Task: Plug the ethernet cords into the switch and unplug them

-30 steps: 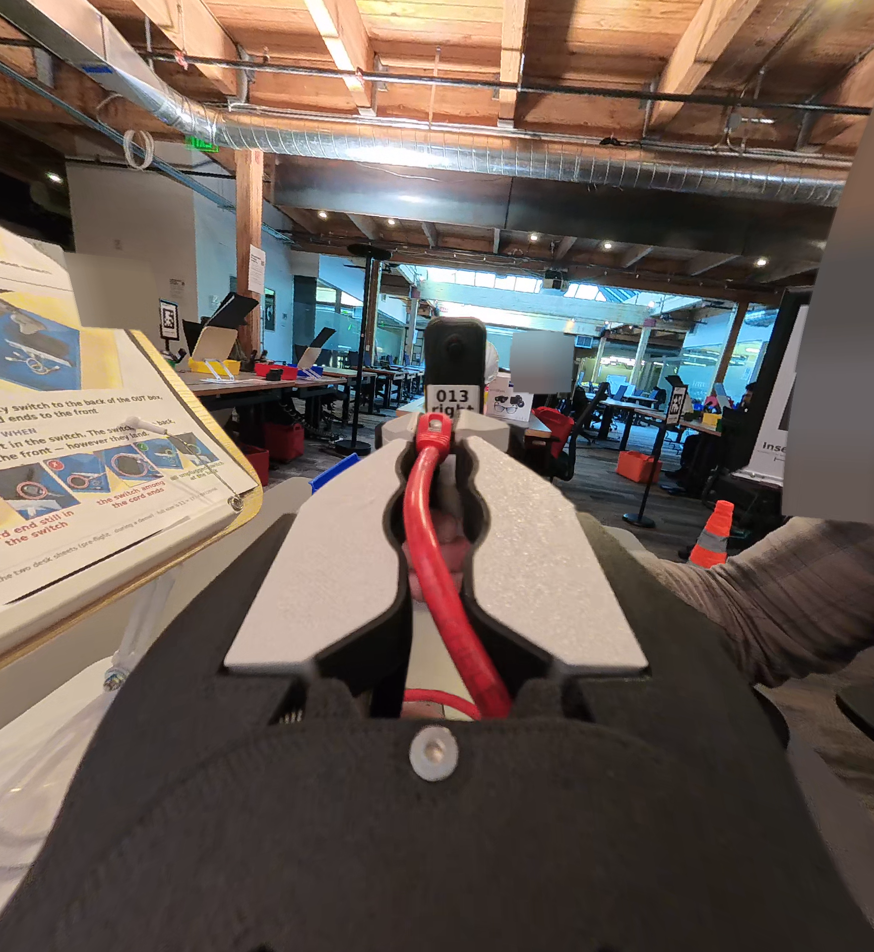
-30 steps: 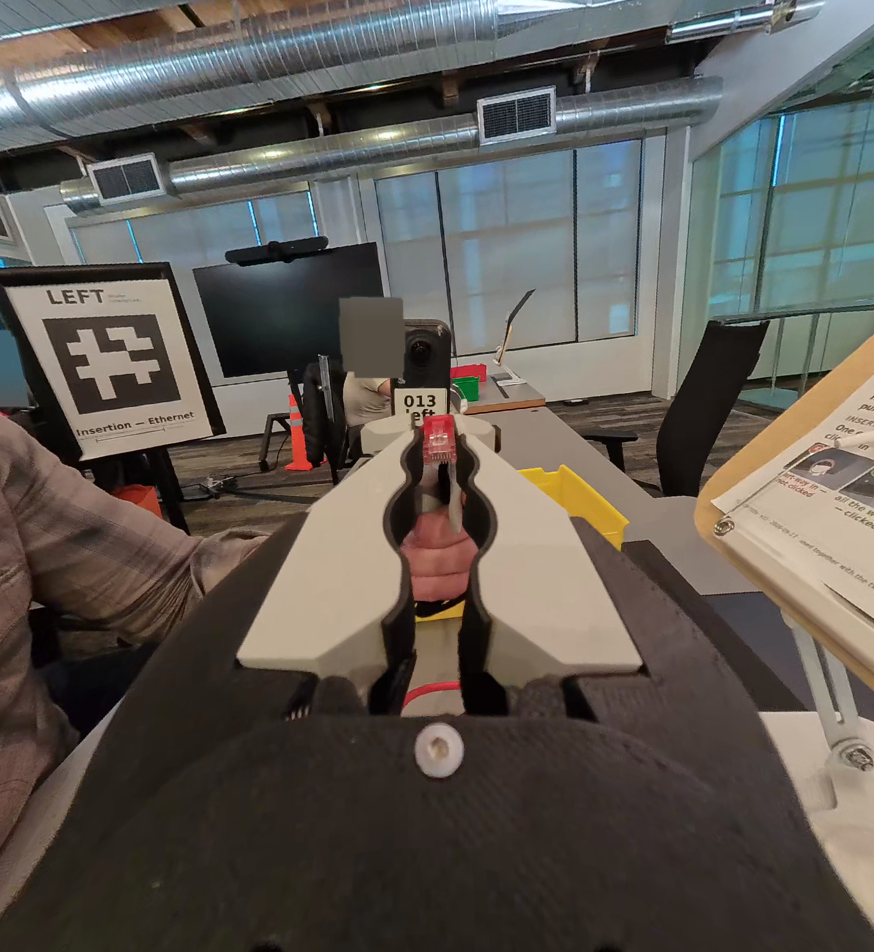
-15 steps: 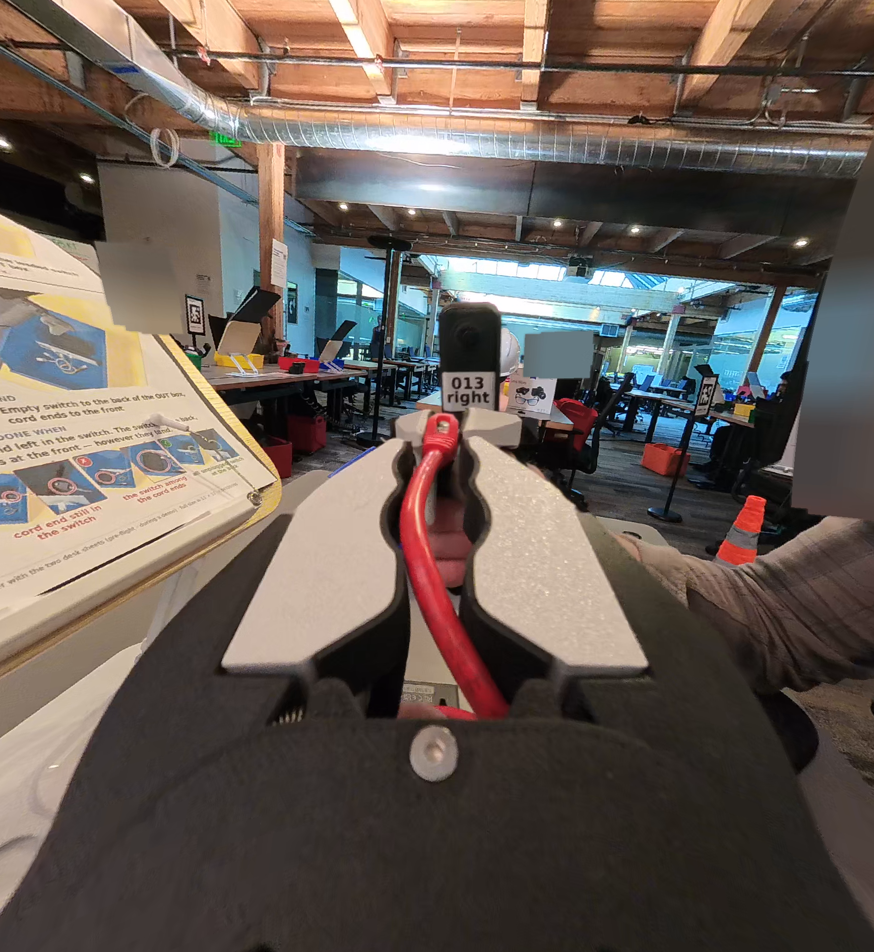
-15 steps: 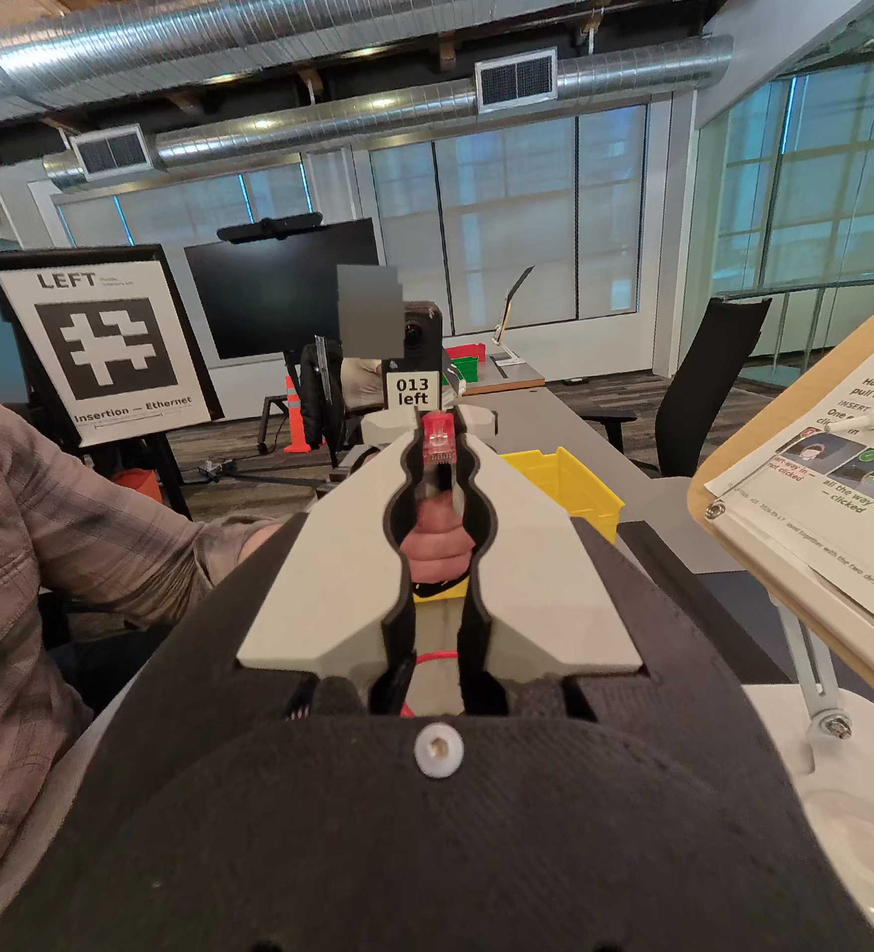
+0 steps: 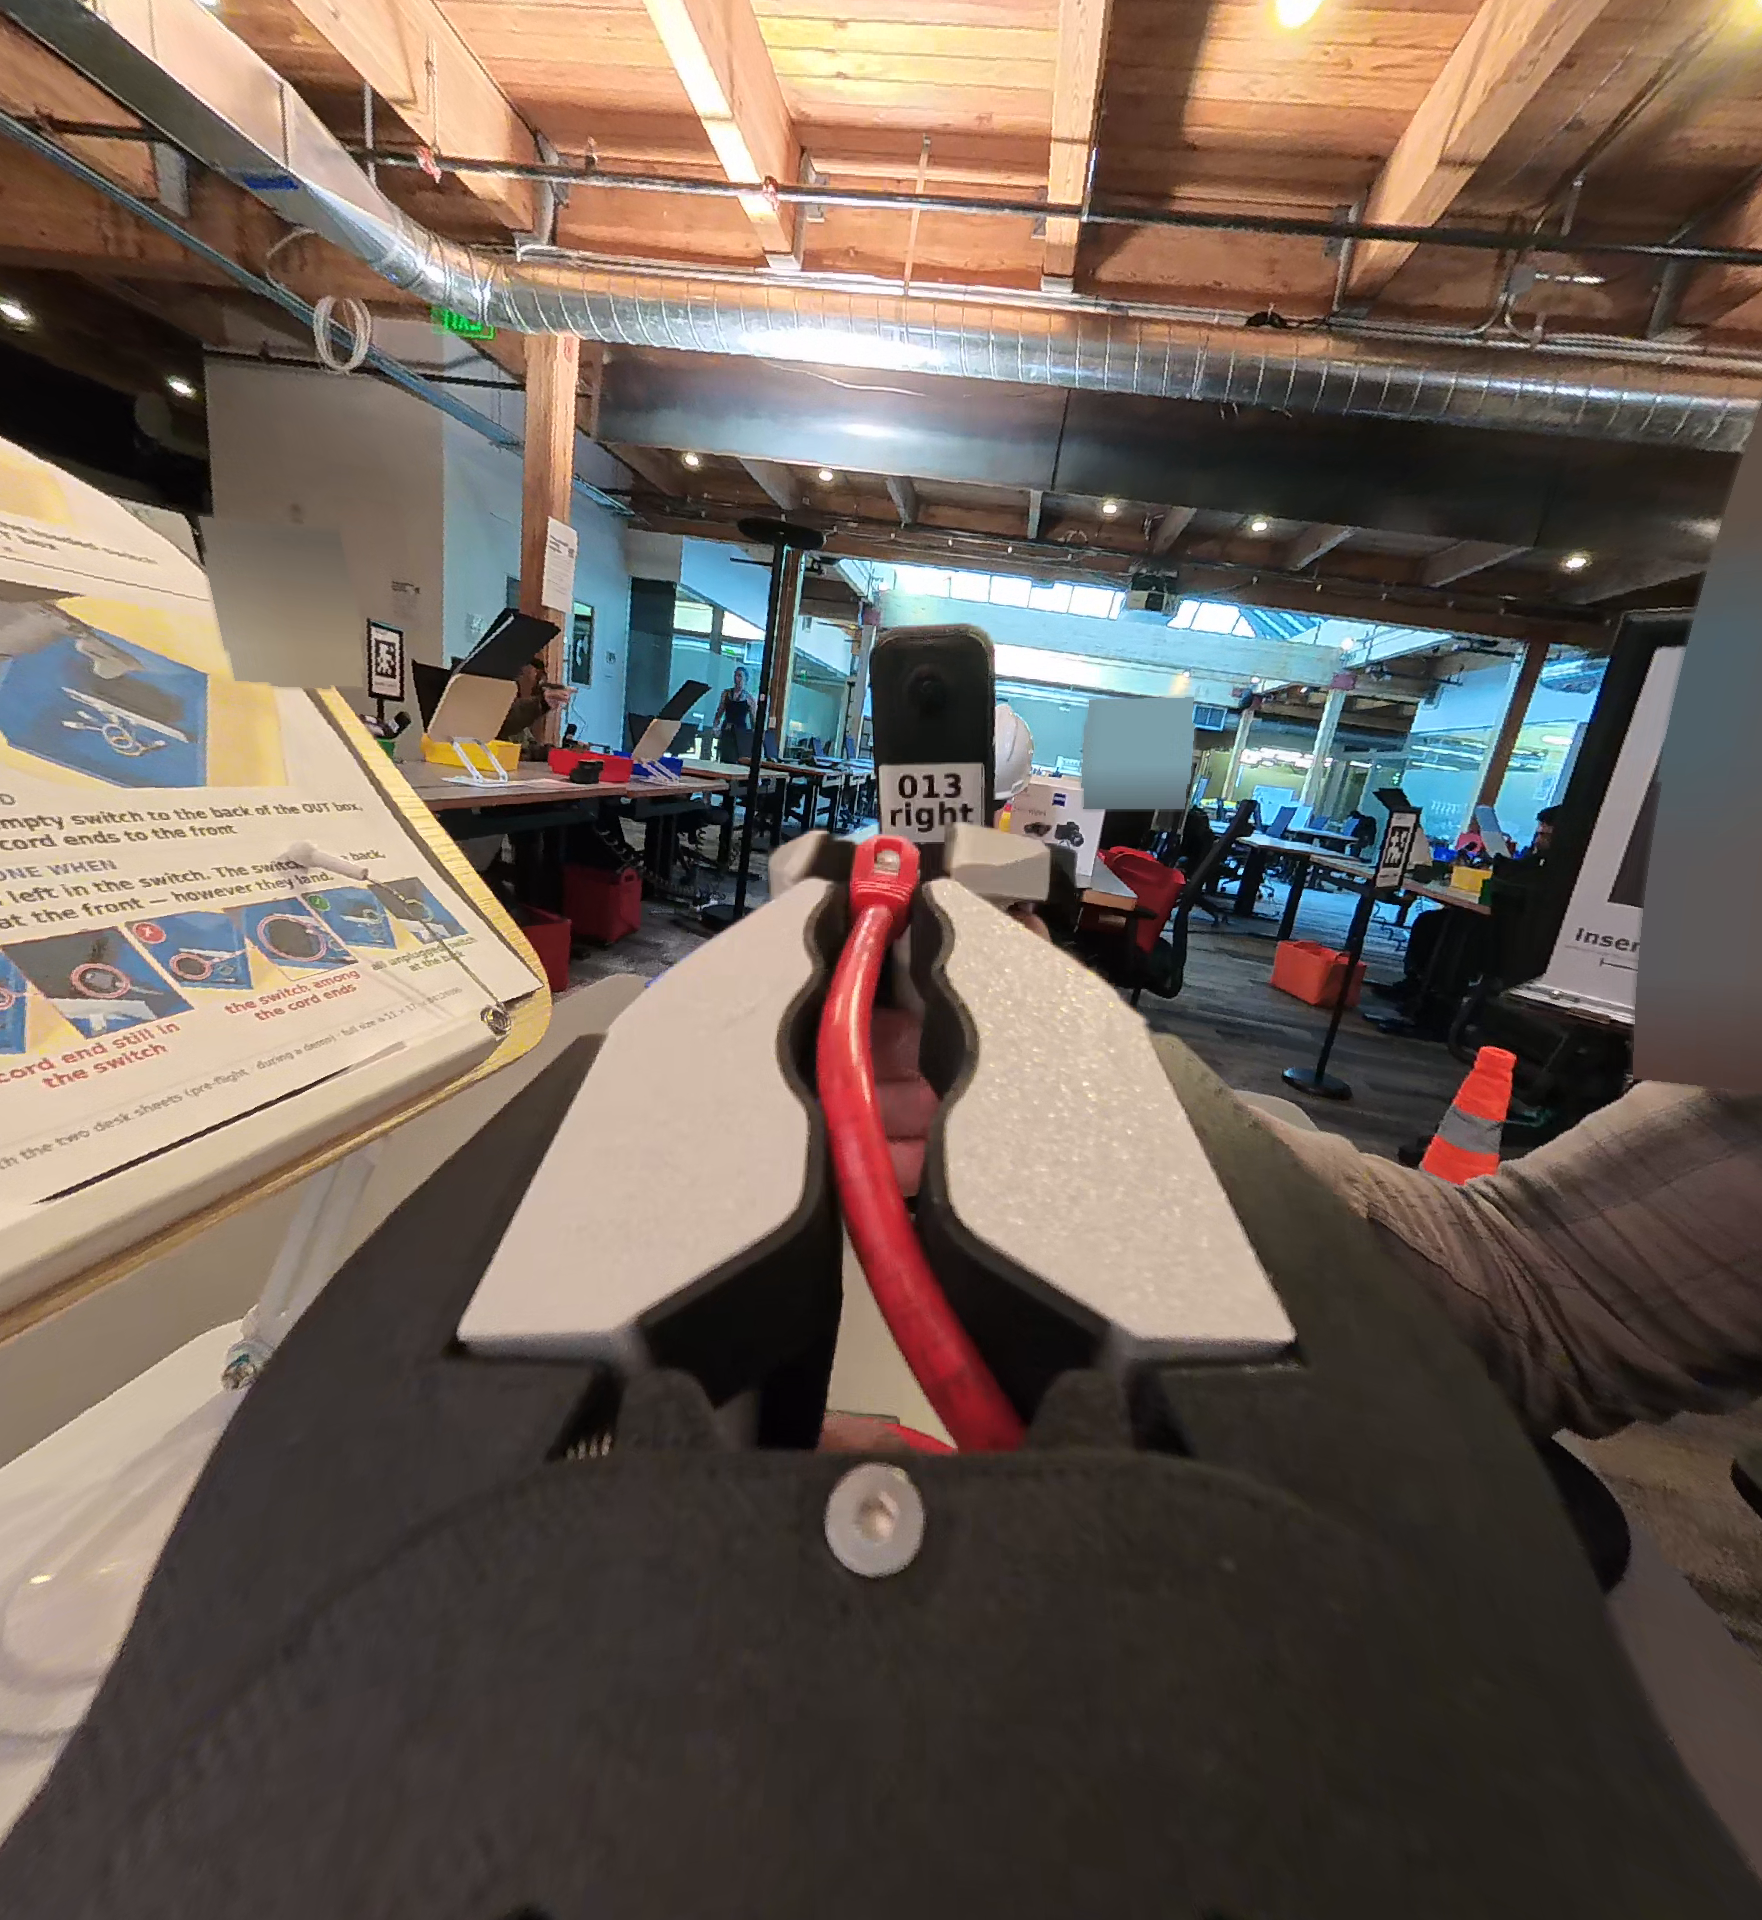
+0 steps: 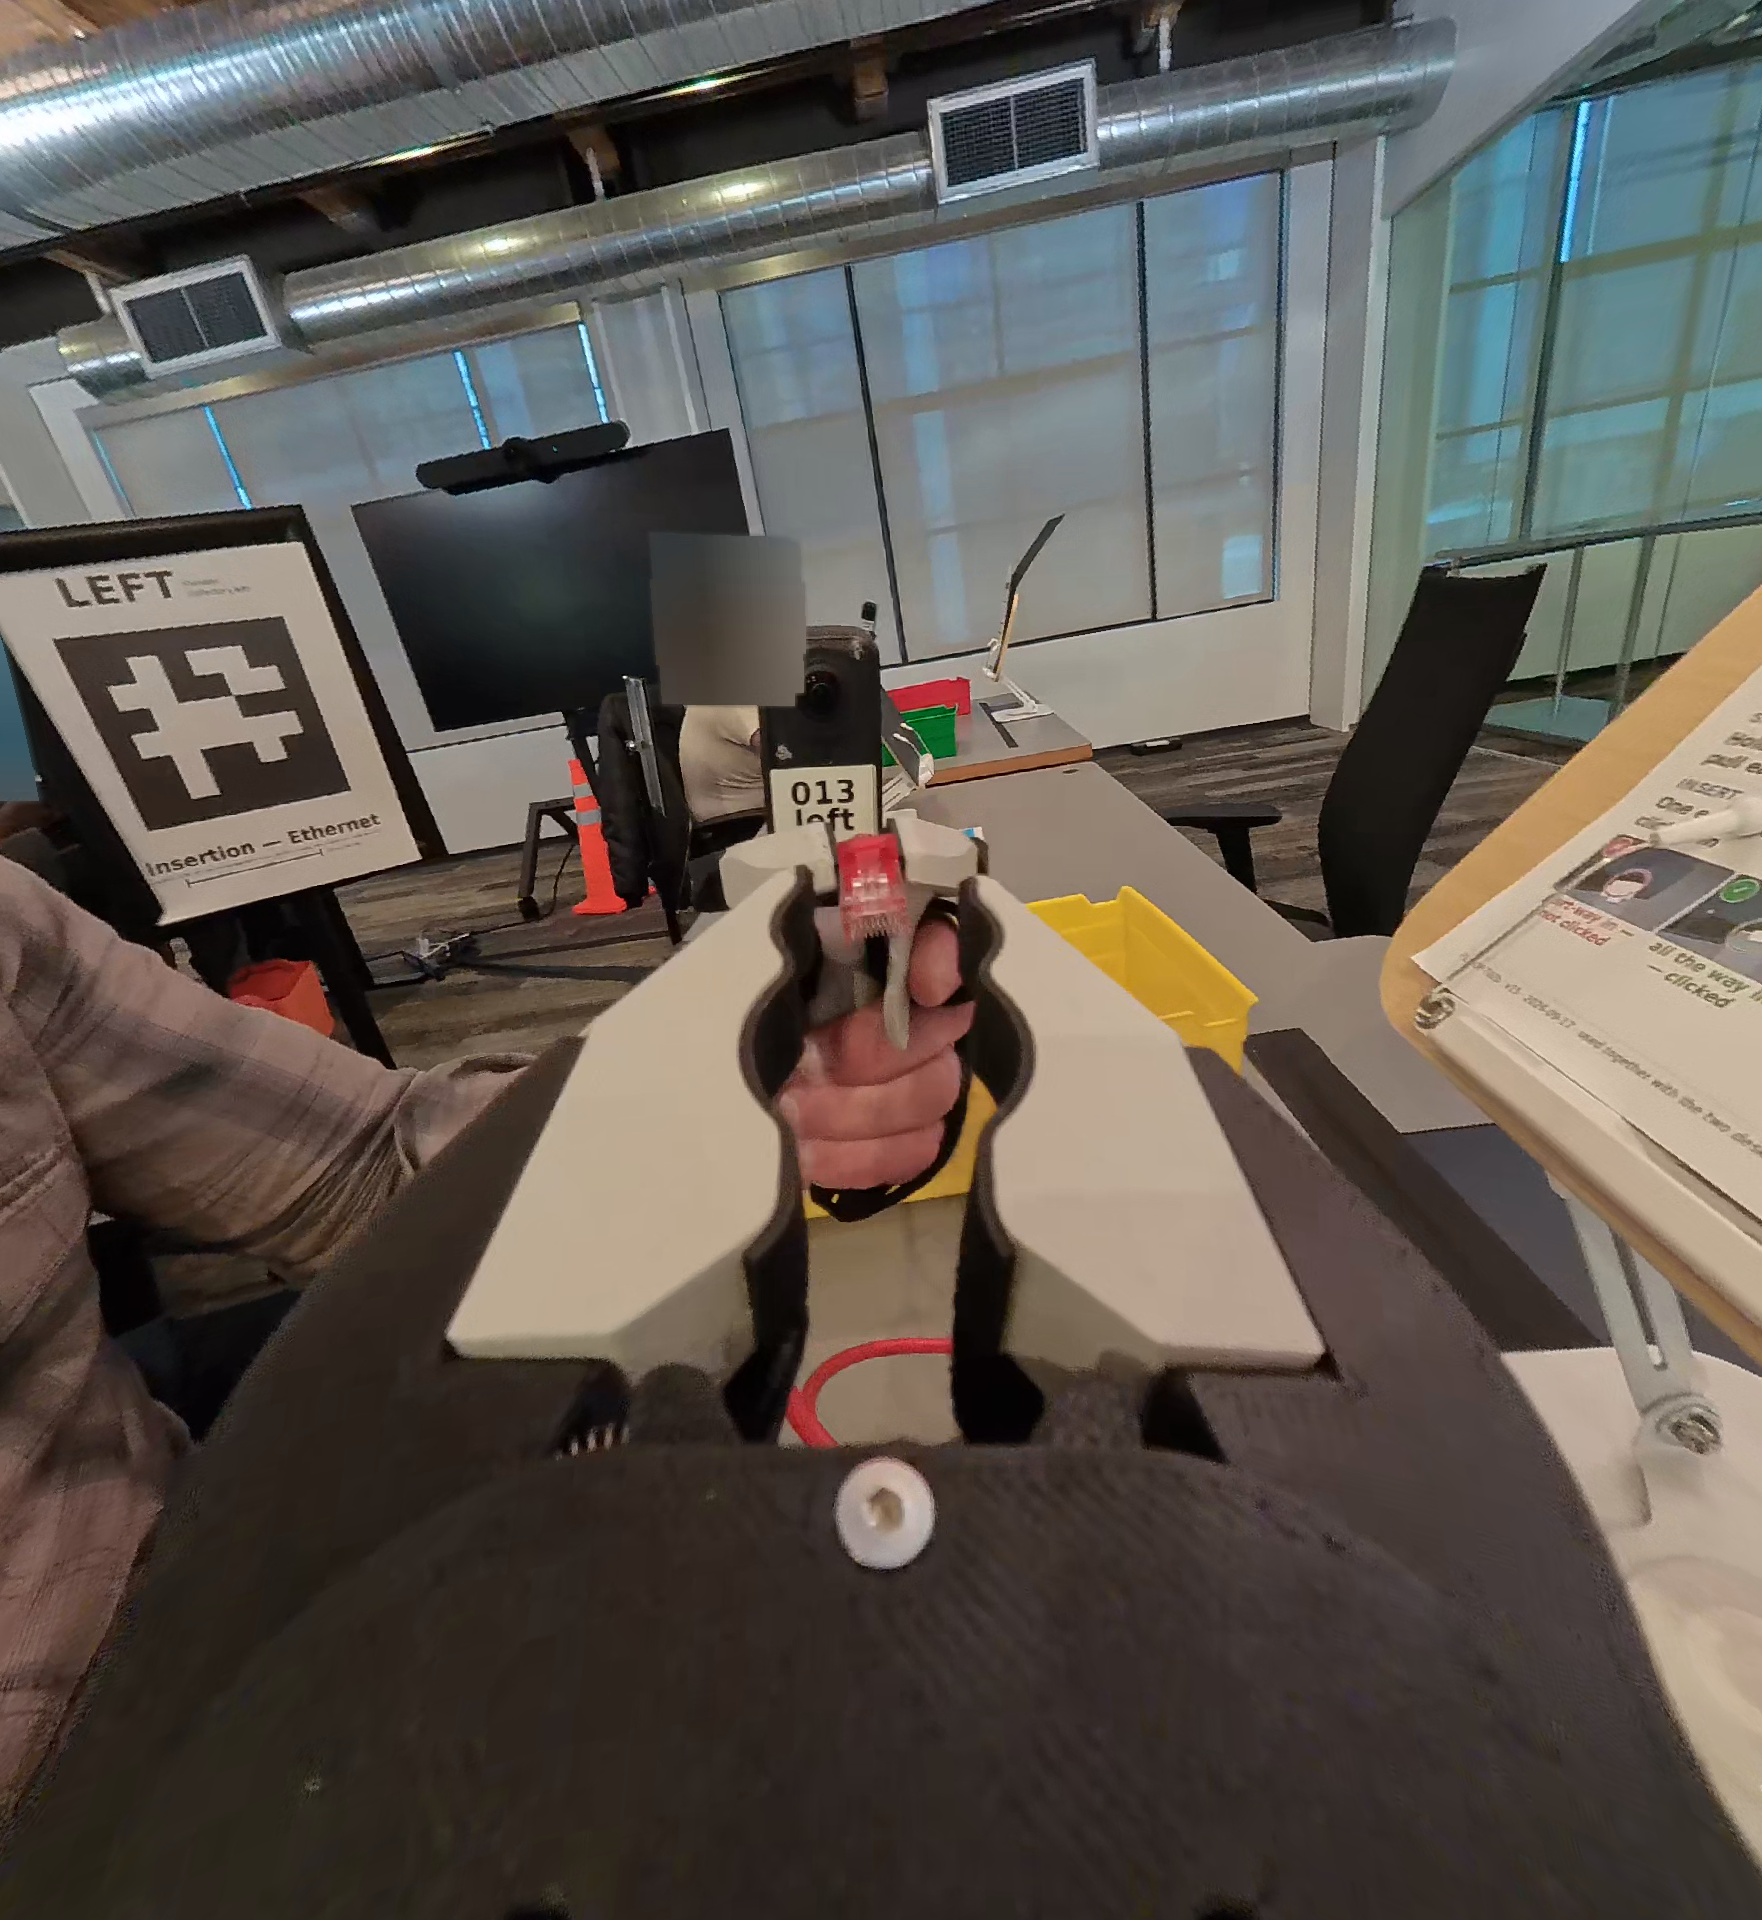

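A red ethernet cord runs up between the fingers of my left gripper, which is shut on it just behind the red boot at its tips. The cord's clear red plug sticks out toward my right gripper. The two grippers meet tip to tip, and the right jaws stand a little apart around the plug without clamping it. A loop of the cord hangs below. The switch is not in view.
A tilted clipboard with instruction sheets stands at the left in the left wrist view and at the right in the right wrist view, on a white stand. A yellow bin sits on the table. The person's sleeve is close by. Only a small space, under 4 cm, lies between the two pairs of fingers.
Both grippers have shifted slightly together, still tip to tip. The left stays shut on the red cord and the right jaws keep the same small gap.
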The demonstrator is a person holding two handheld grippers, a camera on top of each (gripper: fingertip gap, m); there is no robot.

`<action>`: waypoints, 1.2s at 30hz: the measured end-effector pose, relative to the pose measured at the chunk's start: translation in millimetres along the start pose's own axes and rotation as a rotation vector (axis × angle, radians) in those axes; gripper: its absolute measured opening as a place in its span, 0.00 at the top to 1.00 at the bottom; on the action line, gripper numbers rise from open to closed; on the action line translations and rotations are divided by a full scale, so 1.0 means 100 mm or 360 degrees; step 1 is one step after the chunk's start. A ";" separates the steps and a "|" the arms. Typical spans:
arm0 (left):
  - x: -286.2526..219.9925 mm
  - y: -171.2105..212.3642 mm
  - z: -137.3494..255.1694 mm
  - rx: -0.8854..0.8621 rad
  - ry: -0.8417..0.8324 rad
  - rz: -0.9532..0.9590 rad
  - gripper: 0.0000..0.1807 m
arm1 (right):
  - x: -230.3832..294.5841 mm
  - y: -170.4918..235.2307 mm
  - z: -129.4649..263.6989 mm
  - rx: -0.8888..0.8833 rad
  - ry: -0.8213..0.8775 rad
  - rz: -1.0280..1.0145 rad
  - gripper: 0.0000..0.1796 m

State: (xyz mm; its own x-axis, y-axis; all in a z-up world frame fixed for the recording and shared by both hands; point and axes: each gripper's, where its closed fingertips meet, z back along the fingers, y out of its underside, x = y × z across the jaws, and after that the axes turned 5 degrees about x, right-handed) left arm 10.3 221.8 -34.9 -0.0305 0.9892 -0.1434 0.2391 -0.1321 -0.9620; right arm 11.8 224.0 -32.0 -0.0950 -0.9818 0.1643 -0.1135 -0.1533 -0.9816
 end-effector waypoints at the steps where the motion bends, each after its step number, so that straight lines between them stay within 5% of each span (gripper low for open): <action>1: 0.00 -0.02 0.01 -0.0014 0.0002 0.0006 0.94 | -0.02 -0.01 0.01 0.0003 0.0021 0.0005 0.86; 10: 0.11 -0.18 0.20 -0.0086 -0.0034 0.0034 0.94 | -0.20 0.02 0.20 0.0190 0.0301 0.0257 0.84; 20: 0.39 -0.07 0.27 0.0155 -0.0528 -0.0347 0.94 | -0.62 0.40 0.54 0.0762 0.0694 0.0525 0.67; 36: 0.54 -0.04 0.44 0.0120 -0.0576 -0.0263 0.94 | -0.76 0.80 0.87 0.1097 0.0693 0.0474 0.47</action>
State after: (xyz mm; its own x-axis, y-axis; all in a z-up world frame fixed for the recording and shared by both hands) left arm -34.8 273.3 -48.8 -0.4055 0.9130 -0.0449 0.1307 0.0093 -0.9914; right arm 96.0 276.7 -131.2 -0.4113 -0.8834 -0.2245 0.5874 -0.0686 -0.8064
